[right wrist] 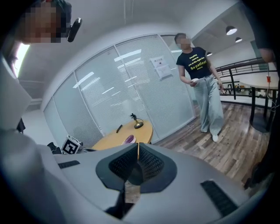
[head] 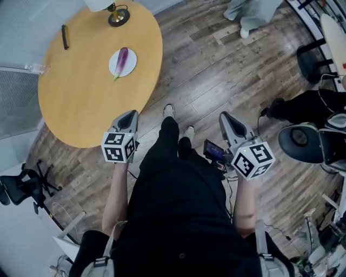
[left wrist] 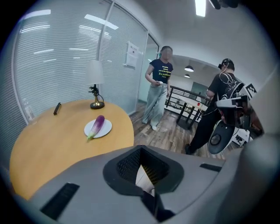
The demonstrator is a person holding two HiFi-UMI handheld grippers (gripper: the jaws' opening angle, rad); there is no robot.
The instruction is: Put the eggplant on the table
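Note:
A purple eggplant (head: 121, 59) lies on a small white plate (head: 130, 67) on the round wooden table (head: 86, 103), toward its far side. The left gripper view shows the eggplant (left wrist: 98, 125) well ahead of the jaws; in the right gripper view the eggplant (right wrist: 130, 139) is small and far off. My left gripper (head: 128, 116) hovers at the table's near edge, jaws shut and empty. My right gripper (head: 227, 119) is over the wooden floor to the right of the table, also shut with nothing in it.
A desk lamp (head: 117, 14) and a black stick-like object (head: 65, 37) sit on the table's far part. A person (left wrist: 158, 89) stands beyond the table; another (left wrist: 220, 107) stands by equipment at right. An office chair (head: 21, 184) is left of me.

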